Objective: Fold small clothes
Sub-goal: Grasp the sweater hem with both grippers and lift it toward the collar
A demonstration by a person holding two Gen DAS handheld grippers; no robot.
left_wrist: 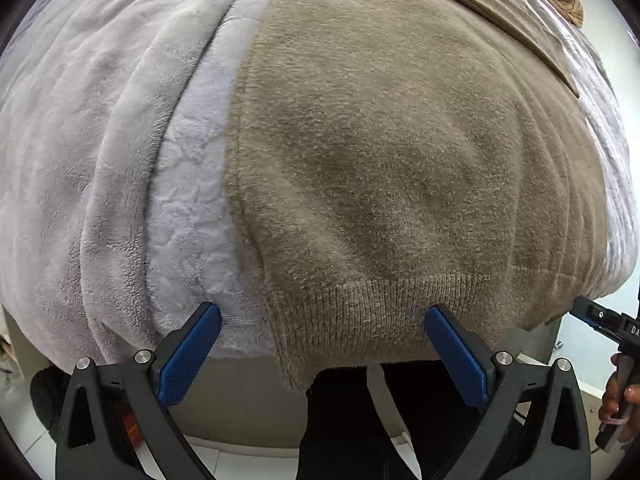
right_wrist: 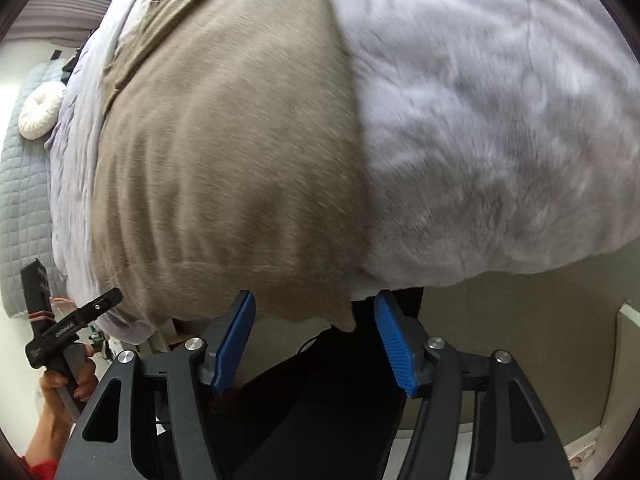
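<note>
A beige knit sweater (left_wrist: 380, 168) lies flat on a pale grey fleece blanket (left_wrist: 100, 140), its ribbed hem at the near bed edge. My left gripper (left_wrist: 322, 310) points down over the hem's left corner, open, blue pads wide apart on either side of the ribbing. In the right wrist view the sweater (right_wrist: 224, 160) fills the left half. My right gripper (right_wrist: 315, 298) is open, with the hem's right corner hanging between its pads without being pinched. Each view shows the other tool at its edge: a finger of the right one (left_wrist: 592, 312), a finger of the left one (right_wrist: 96, 306).
The blanket (right_wrist: 480, 120) drapes over the bed's near edge. A second beige cloth (left_wrist: 480, 4) lies at the far side. A round white cushion (right_wrist: 40, 110) sits on a quilted grey cover (right_wrist: 24, 200). A person's dark trousers (left_wrist: 360, 420) are right below the grippers.
</note>
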